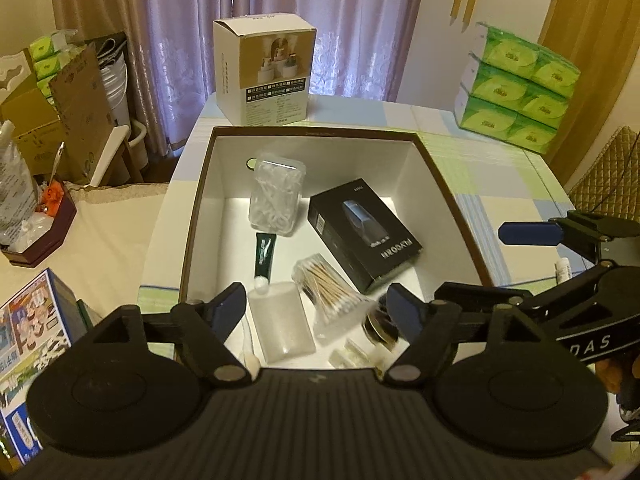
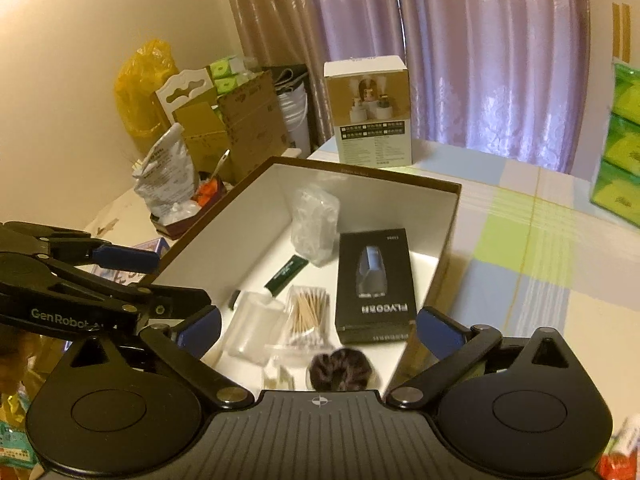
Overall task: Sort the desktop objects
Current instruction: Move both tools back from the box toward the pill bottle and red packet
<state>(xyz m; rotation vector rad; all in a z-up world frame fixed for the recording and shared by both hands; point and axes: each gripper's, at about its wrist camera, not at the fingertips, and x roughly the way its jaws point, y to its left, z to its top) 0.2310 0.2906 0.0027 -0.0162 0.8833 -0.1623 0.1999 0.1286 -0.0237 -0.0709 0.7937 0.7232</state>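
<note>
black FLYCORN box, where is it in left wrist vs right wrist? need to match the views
Left wrist: black FLYCORN box lies right of centre inside the open storage box, turned diagonally.
Right wrist: the same box lies at centre, nearly straight, by the storage box's right wall.
Shared landmark: the cotton swab pack just left of it.

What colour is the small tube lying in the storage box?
Dark green with a white cap; the tube shows best in the left wrist view.

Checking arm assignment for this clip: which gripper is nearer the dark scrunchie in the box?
Right, as far as can be judged. The right gripper hangs open directly over the scrunchie; the left gripper, also open, has it by its right fingertip.
</note>
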